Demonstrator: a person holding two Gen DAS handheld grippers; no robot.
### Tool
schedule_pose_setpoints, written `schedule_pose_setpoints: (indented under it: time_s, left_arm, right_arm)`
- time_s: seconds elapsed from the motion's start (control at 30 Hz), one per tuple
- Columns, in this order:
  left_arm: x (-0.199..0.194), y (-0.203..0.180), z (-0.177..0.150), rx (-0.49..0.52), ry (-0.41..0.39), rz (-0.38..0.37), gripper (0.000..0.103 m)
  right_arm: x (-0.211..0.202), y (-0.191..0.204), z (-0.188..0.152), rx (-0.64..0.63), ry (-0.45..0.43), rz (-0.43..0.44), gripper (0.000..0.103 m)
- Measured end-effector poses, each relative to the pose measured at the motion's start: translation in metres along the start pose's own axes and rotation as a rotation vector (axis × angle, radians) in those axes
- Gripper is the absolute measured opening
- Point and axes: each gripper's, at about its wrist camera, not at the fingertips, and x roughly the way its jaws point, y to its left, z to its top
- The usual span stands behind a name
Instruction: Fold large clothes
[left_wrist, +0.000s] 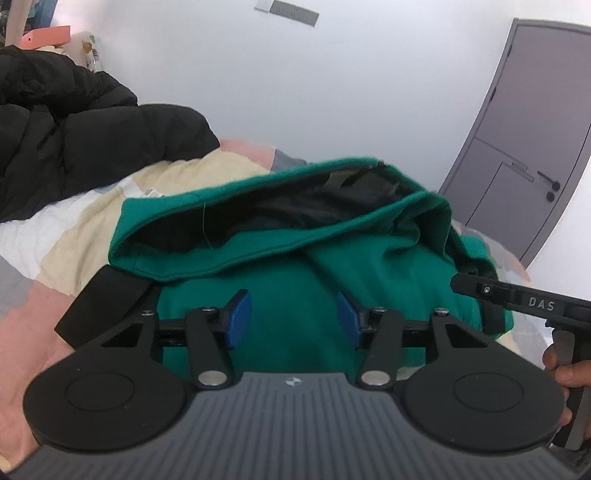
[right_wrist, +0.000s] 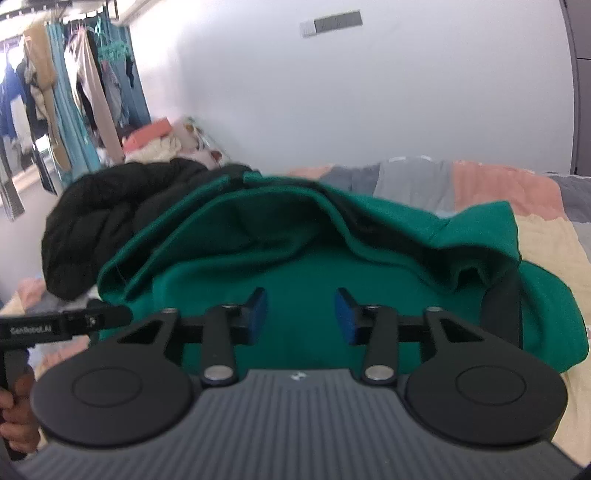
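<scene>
A green hooded garment (left_wrist: 369, 280) with a dark lining lies bunched on the bed, its hood opening facing up. My left gripper (left_wrist: 294, 317) hovers over the garment's near part, blue pads apart, with nothing pinched between them. A black cuff (left_wrist: 107, 302) lies by its left finger. At the garment's right edge the right gripper's finger (left_wrist: 480, 290) reaches in. In the right wrist view the same garment (right_wrist: 295, 266) fills the middle. My right gripper (right_wrist: 301, 314) stands open over it, and another black cuff (right_wrist: 502, 310) lies to its right. The left gripper's finger (right_wrist: 103, 317) touches the garment's left edge.
A black puffer jacket (left_wrist: 74, 147) (right_wrist: 103, 221) is heaped beside the garment. The bed carries a patchwork blanket (left_wrist: 74, 229) (right_wrist: 498, 184) of pink, grey and cream. A grey door (left_wrist: 535, 129) stands beyond; hanging clothes (right_wrist: 74, 92) fill the far left. A hand (left_wrist: 569, 373) (right_wrist: 18, 406) holds each handle.
</scene>
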Motion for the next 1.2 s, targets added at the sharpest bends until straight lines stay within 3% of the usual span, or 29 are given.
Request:
schedule_pose_setpoints:
  time_s: [0.23,0.57,0.77,0.93,1.1,1.2]
  left_arm:
    - [0.008,0.003,-0.001,0.01,0.034,0.014,0.057]
    - [0.02,0.022,0.003,-0.003,0.027,0.077,0.057]
    - [0.031,0.034,0.012,-0.055,0.029,0.058,0.057]
    - [0.035,0.049,0.027,-0.13,-0.001,0.044,0.057]
    - [0.061,0.068,0.049,-0.149,0.012,0.088,0.057]
    - [0.073,0.078,0.054,-0.186,0.007,0.082,0.057]
  right_arm:
    - [0.017,-0.007,-0.008,0.028,0.109,-0.044,0.037]
    - [0.025,-0.021,0.002,0.093,0.054,-0.076,0.037]
    - [0.039,-0.036,0.017,0.158,0.018,-0.084,0.036]
    - [0.064,-0.06,0.032,0.176,0.038,-0.149,0.037]
    - [0.096,-0.094,0.046,0.277,0.074,-0.152,0.037]
    - [0.11,-0.096,0.054,0.275,0.045,-0.15,0.037]
